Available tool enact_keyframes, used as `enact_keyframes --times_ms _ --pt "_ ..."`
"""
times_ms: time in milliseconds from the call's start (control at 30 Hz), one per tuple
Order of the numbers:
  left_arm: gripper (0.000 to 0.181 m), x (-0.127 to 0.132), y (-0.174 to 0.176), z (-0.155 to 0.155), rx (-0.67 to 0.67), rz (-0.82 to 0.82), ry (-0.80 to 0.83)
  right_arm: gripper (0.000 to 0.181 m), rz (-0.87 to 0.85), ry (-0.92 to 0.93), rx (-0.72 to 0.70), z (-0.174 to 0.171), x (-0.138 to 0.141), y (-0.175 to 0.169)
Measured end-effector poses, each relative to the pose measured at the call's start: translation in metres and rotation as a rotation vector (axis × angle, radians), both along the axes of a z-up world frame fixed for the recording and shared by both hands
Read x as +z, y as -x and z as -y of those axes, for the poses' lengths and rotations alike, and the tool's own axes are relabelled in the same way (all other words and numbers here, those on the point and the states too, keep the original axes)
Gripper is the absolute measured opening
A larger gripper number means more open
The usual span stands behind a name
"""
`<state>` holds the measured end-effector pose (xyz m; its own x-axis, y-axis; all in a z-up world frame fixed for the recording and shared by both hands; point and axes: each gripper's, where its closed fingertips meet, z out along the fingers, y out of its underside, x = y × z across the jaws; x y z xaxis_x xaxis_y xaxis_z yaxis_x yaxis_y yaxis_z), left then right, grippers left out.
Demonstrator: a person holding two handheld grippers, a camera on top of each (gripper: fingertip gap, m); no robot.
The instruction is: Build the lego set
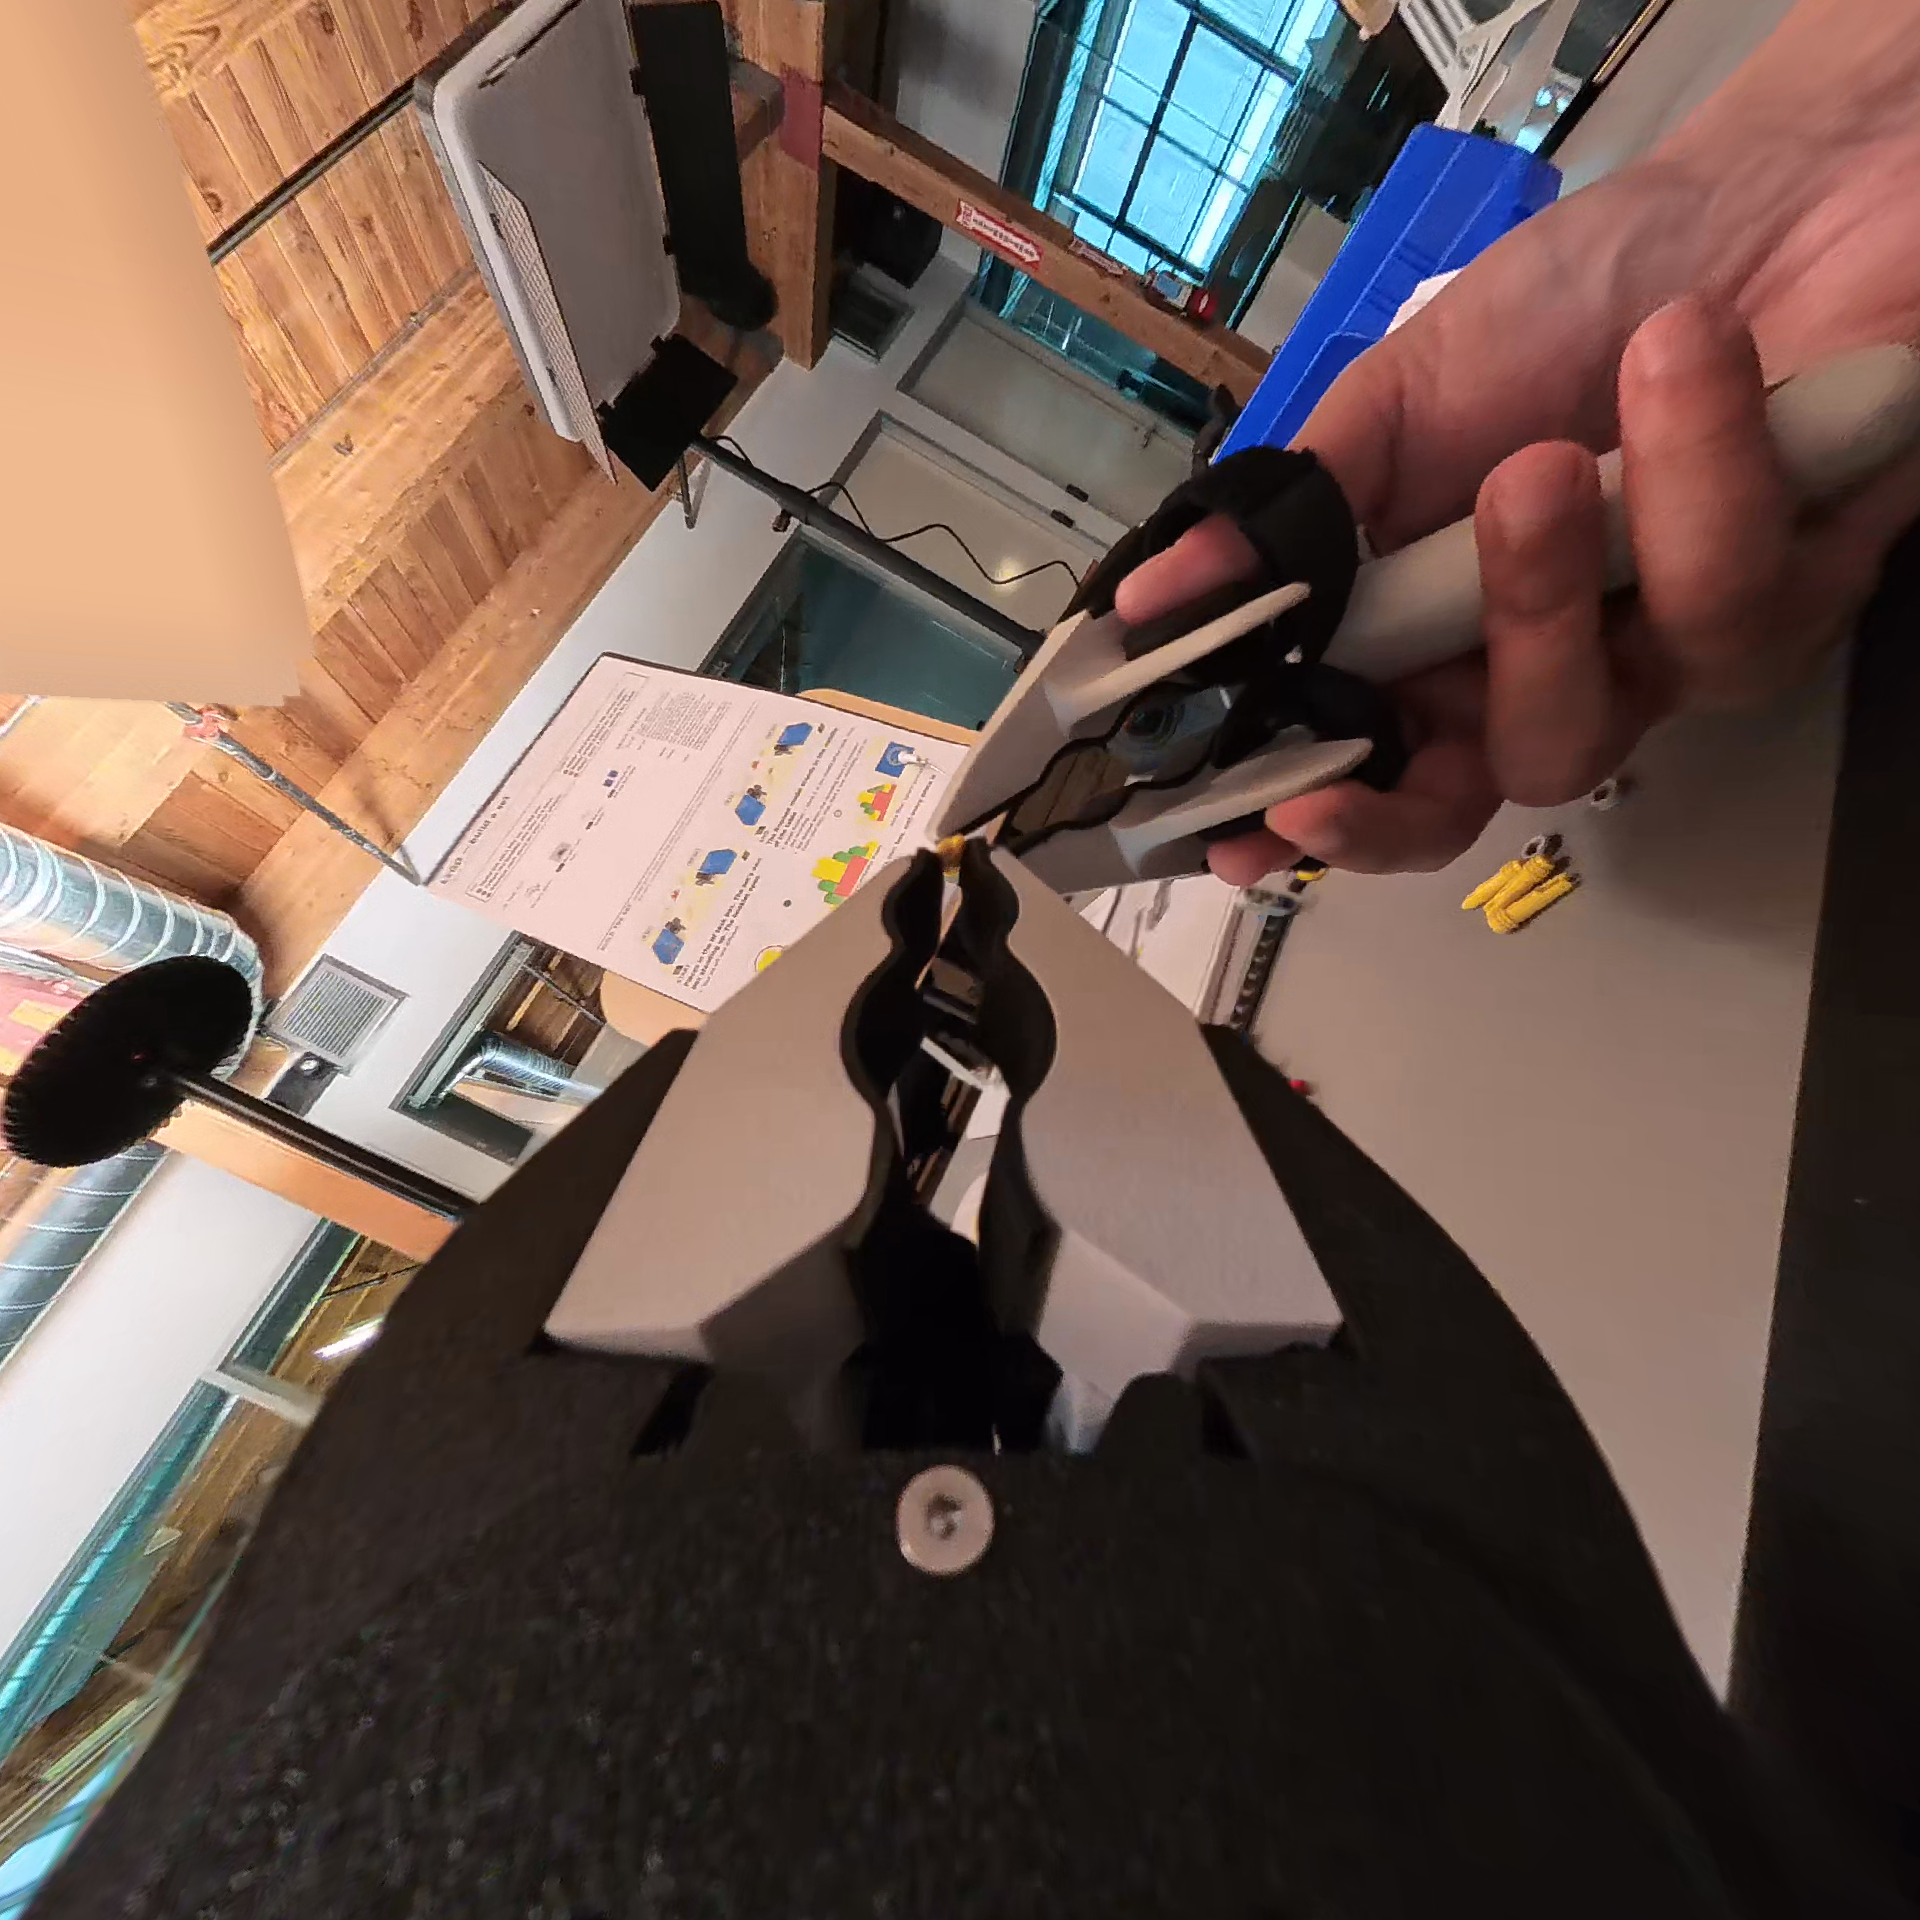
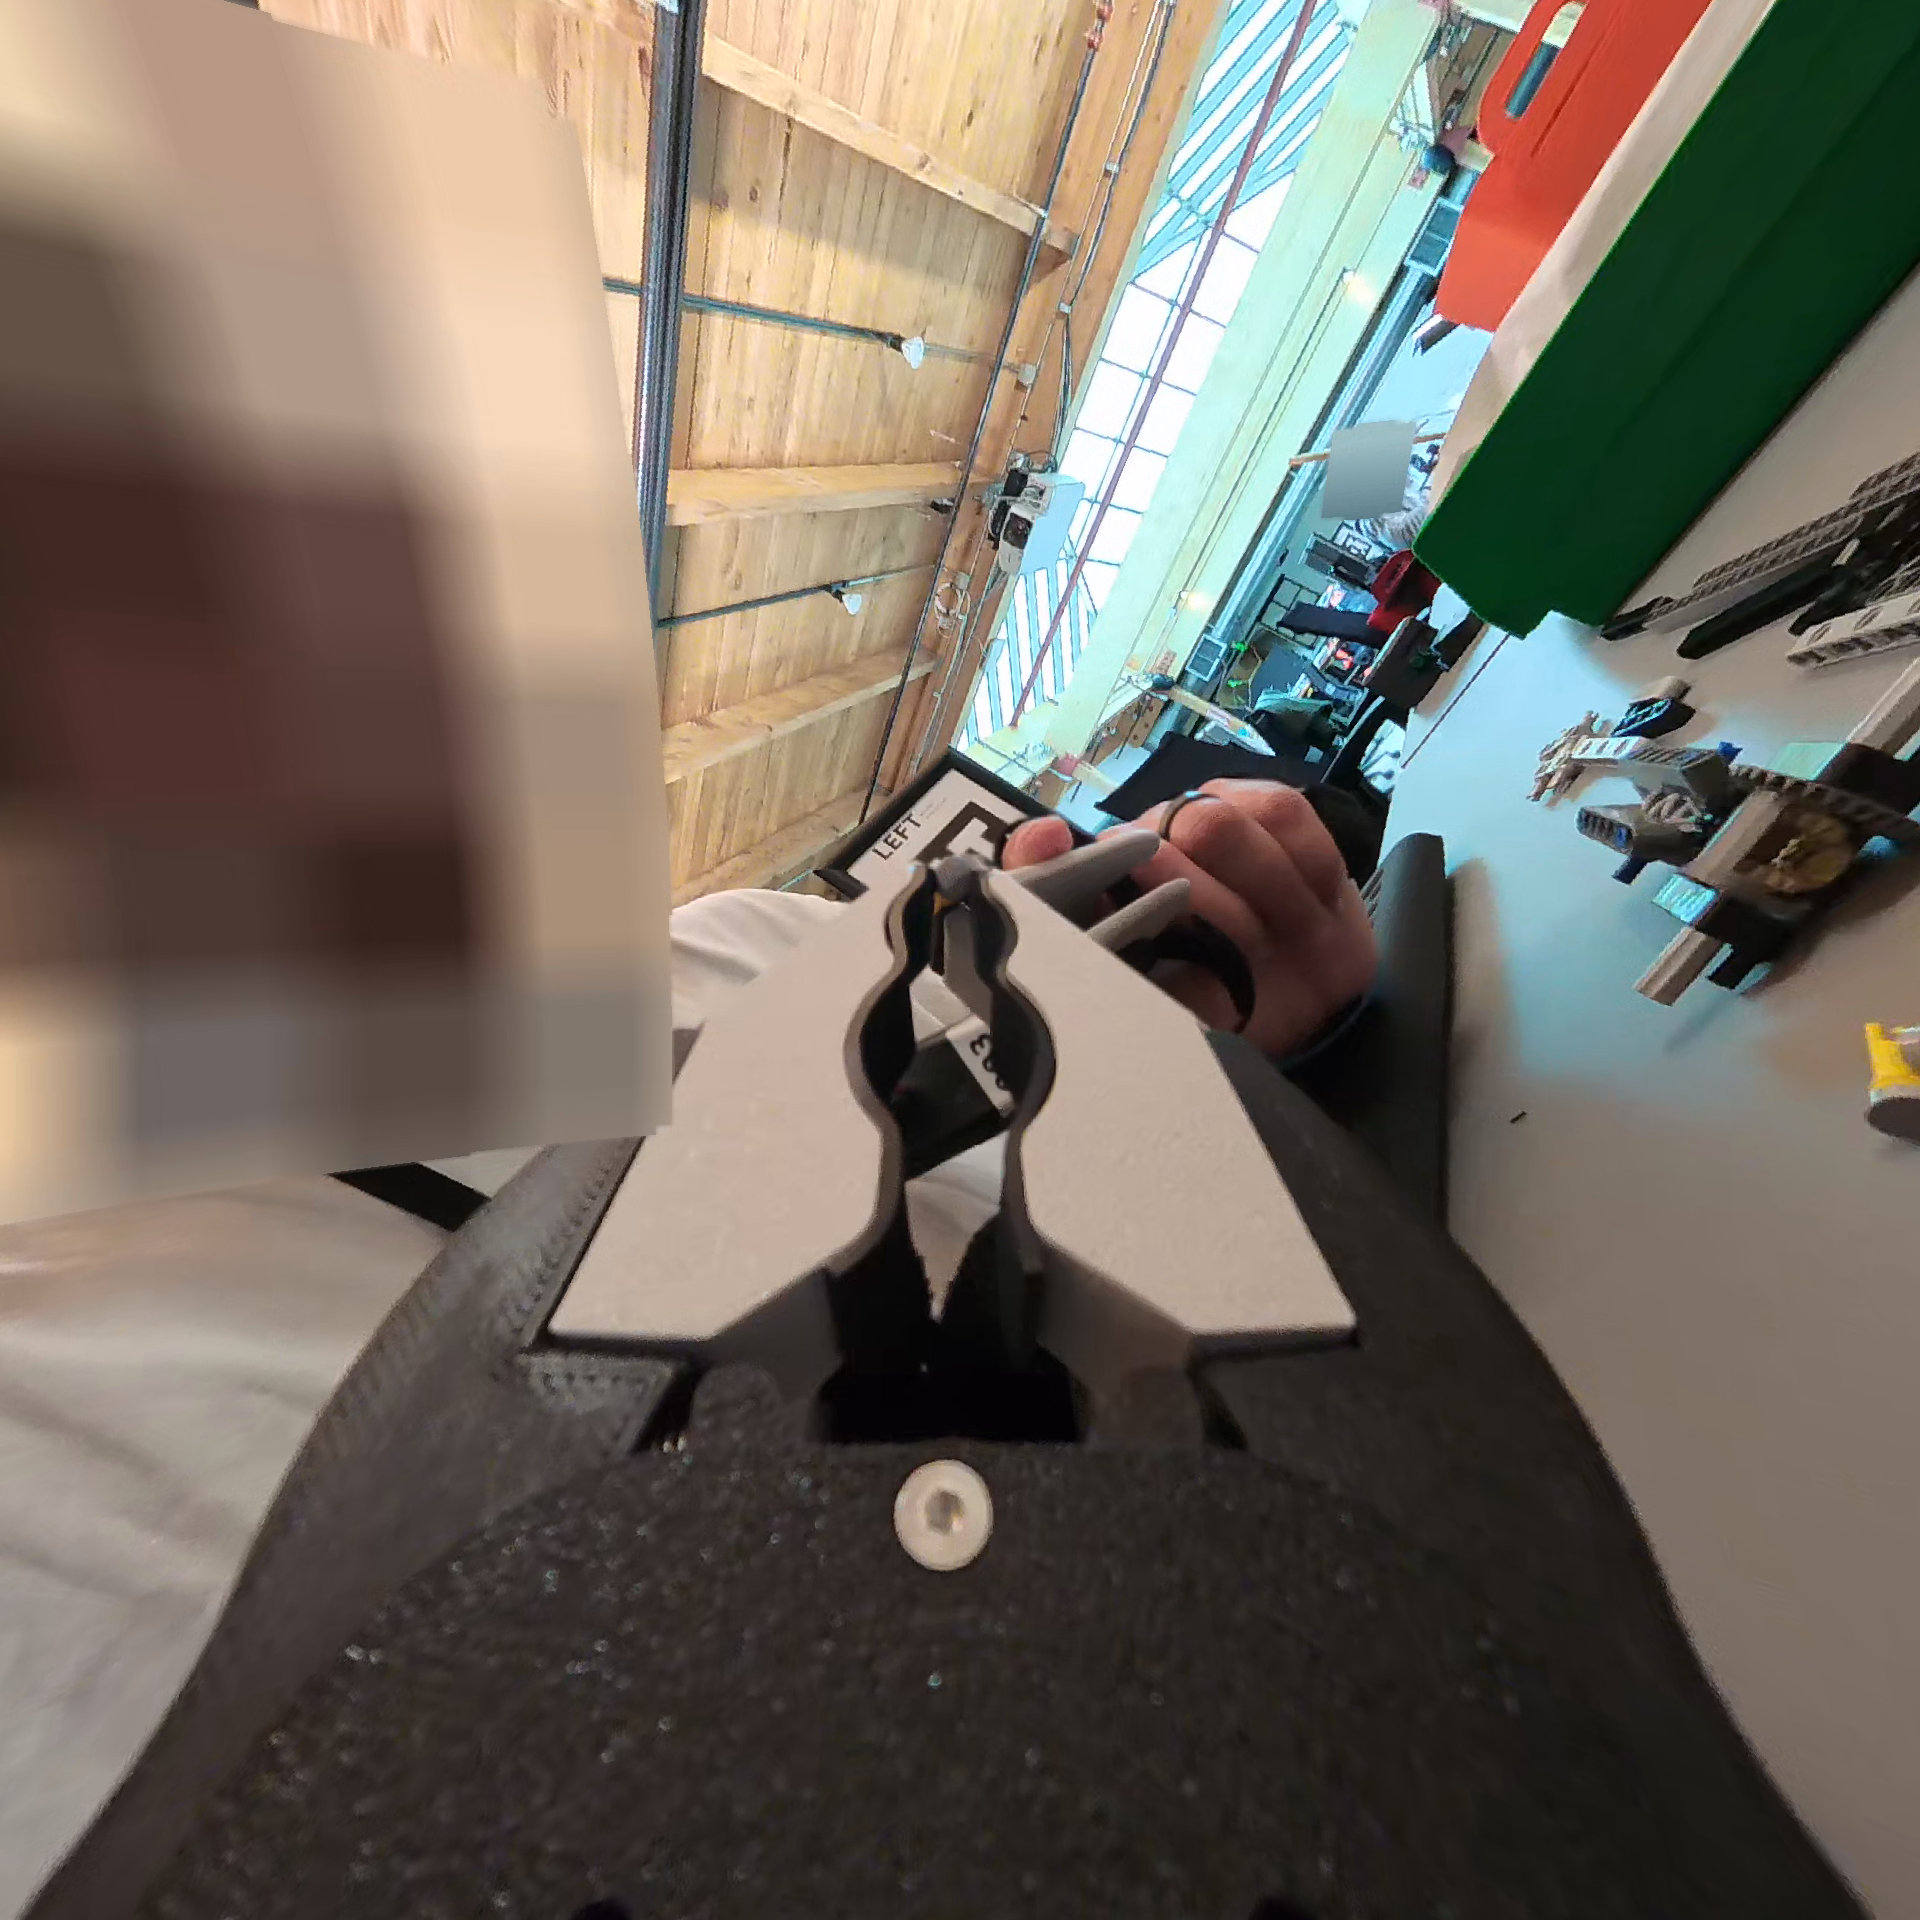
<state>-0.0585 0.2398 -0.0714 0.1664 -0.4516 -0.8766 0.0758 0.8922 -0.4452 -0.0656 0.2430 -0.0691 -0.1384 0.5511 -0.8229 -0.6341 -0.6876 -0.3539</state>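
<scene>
My left gripper [image 1: 951,862] is shut, with a small yellow lego piece [image 1: 948,850] pinched at its tips. The right gripper [image 1: 971,828], held by a hand [image 1: 1558,468], meets it tip to tip above the grey table [image 1: 1455,1195]. In the right wrist view my right gripper [image 2: 951,883] is shut on a small grey piece [image 2: 954,876] with a bit of yellow [image 2: 940,906] under it. The left gripper's fingers [image 2: 1091,862] and the hand holding it [image 2: 1247,883] touch that same spot. Whether the pieces are joined is hidden.
Loose yellow pieces [image 1: 1517,894] lie on the table near a blue bin [image 1: 1434,229]. An instruction sheet [image 1: 707,821] stands behind. A partly built grey and black lego assembly [image 2: 1745,831], loose beams [image 2: 1818,592], a green bin [image 2: 1714,364] and a yellow piece [image 2: 1891,1081] are at the right. Only a small space, under 4 cm, lies between the two pairs of fingers.
</scene>
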Motion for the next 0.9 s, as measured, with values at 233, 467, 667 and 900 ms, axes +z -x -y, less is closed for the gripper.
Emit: enact_keyframes --times_ms 233,467,667,900 --pt "0.003 -0.005 0.004 0.005 -0.167 -0.098 0.207 0.006 0.106 -0.015 0.054 0.006 -0.005 0.004" --pt "0.003 -0.015 0.002 0.005 -0.208 -0.188 0.297 0.006 0.302 -0.061 -0.028 0.005 -0.015 0.003" --pt "0.004 -0.029 0.004 0.009 -0.319 -0.318 0.409 0.005 0.452 -0.068 -0.02 0.008 -0.029 0.004" --pt "0.004 -0.043 0.007 0.015 -0.387 -0.437 0.436 0.005 0.592 -0.082 -0.001 0.014 -0.043 0.007"
